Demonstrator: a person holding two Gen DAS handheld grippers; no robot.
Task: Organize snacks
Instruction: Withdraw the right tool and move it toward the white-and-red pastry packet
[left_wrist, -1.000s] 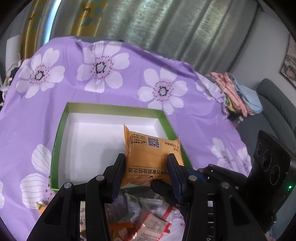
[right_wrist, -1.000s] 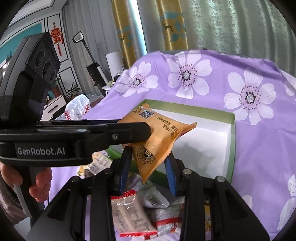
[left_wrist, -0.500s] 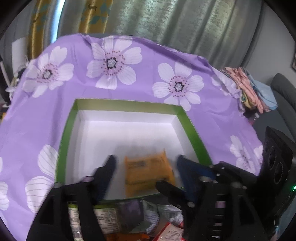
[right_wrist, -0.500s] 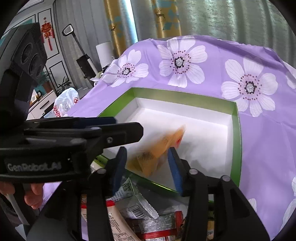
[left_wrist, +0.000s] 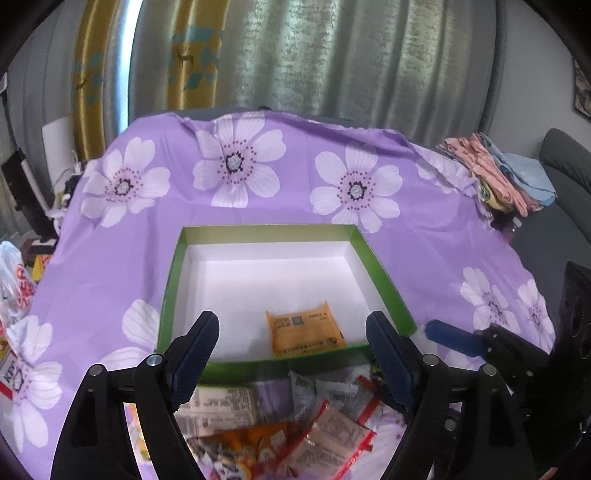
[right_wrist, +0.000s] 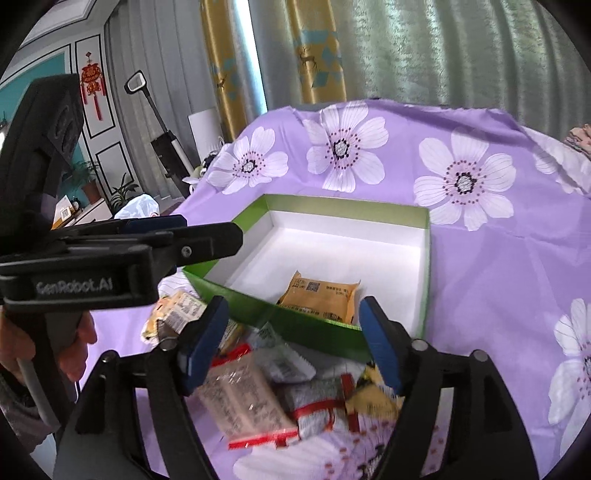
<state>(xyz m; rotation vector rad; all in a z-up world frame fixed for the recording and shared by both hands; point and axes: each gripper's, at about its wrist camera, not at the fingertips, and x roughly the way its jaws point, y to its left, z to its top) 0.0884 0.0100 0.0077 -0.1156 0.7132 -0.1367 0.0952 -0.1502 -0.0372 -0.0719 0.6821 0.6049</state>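
A green box with a white inside (left_wrist: 380, 280) (right_wrist: 258, 306) sits on the purple flowered cloth. One orange snack packet (left_wrist: 306, 330) (right_wrist: 321, 295) lies flat inside it, by the near wall. My left gripper (left_wrist: 291, 325) (right_wrist: 210, 230) hangs over the box's near edge, its jaws opening with nothing between the pads. My right gripper (right_wrist: 291, 332) is also opening and empty; one of its blue fingers (left_wrist: 450, 338) shows at the right of the left wrist view. A pile of loose snack packets (left_wrist: 295, 424) (right_wrist: 258, 398) lies in front of the box, under both grippers.
The purple flowered cloth (left_wrist: 258, 206) covers the table up to its far edge. Folded clothes (left_wrist: 495, 177) lie at the far right beside a grey sofa (left_wrist: 569, 177). A white plastic bag (left_wrist: 14, 284) sits off the left edge. A hand (right_wrist: 74, 350) grips the left gripper's handle.
Both grippers were shut on an orange packet above the box. Both have opened and drawn back toward the pile, and an orange packet has dropped into the box.
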